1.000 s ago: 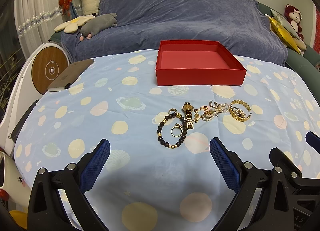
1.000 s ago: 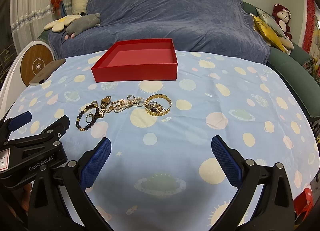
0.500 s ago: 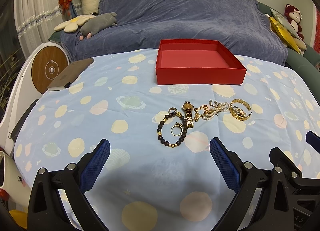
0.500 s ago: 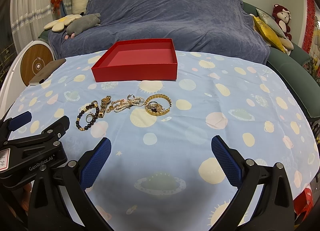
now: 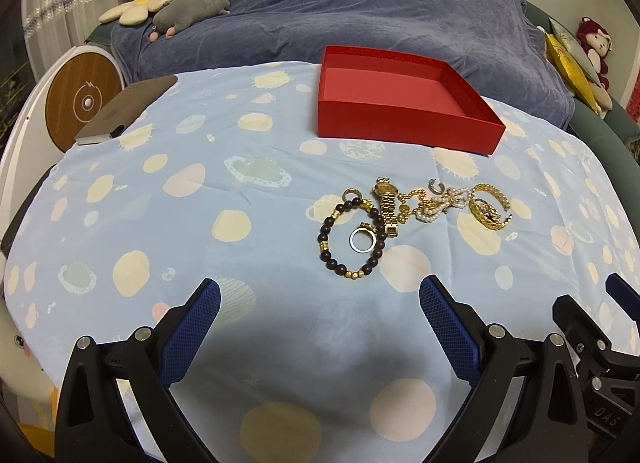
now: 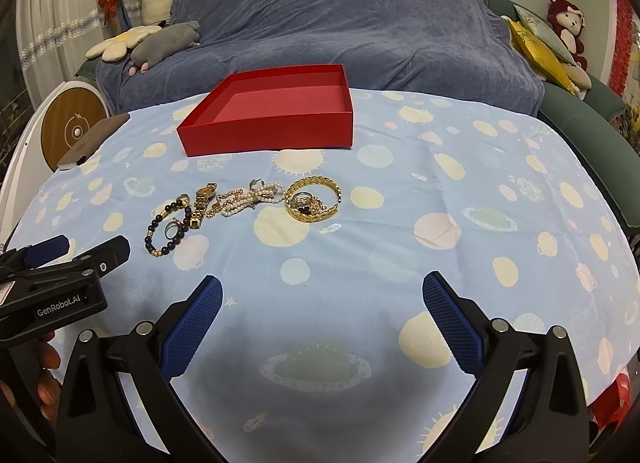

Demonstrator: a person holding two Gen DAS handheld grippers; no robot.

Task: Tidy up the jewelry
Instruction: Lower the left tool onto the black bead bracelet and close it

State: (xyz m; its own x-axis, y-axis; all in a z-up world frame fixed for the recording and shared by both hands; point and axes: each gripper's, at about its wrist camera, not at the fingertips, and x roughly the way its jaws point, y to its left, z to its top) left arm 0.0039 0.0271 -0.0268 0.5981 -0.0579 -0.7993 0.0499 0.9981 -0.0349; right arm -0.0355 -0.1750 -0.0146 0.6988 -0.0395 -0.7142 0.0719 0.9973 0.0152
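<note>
- Left wrist view: jewelry pile, beaded bracelet (image 5: 351,239) to gold bangle (image 5: 490,205), lay just in front of red box (image 5: 404,125), none inside.
- Left gripper (image 5: 320,325) and right gripper (image 6: 322,325) gaped wide, empty, short of pile.
- Left view had tilted, jewelry unmoved; sorting not begun.

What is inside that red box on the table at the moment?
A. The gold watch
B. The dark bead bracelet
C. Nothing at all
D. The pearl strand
C: the red box shows only its bare pink floor, while the gold watch, pearl strand and dark bead bracelet all lie on the tablecloth in front of it.
</note>
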